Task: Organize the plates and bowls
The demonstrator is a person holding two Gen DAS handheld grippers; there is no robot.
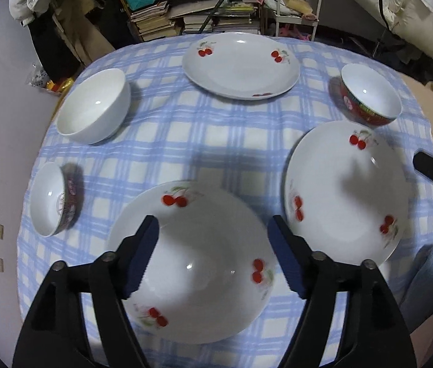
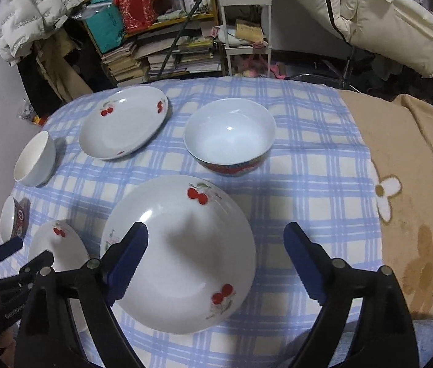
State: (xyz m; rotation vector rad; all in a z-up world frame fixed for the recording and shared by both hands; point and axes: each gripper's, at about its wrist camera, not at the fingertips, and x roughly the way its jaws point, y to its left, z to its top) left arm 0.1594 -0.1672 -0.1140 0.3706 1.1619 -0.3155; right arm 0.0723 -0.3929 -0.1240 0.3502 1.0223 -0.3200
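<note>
1. Left gripper (image 1: 213,254): jaws apart, nothing clamped. It hangs over the near cherry plate (image 1: 192,263); the plate shows in the gap and under both fingers, pads not pressing on it.
2. Right gripper (image 2: 216,263): jaws wide apart, empty. The right cherry plate (image 2: 179,254) lies below it, shifted toward its left finger; the right finger sits over bare cloth.
3. Both plates lie flat on the blue checked cloth (image 1: 216,141) of the worktop, side by side, rims close; contact can't be told.
4. Third cherry plate (image 1: 241,64) at the far edge, well apart from both grippers.
5. Bowls: plain white bowl (image 1: 93,107) far left, small patterned bowl (image 1: 54,199) at the left edge, red-sided bowl (image 1: 369,95) far right, just beyond the right cherry plate.
</note>
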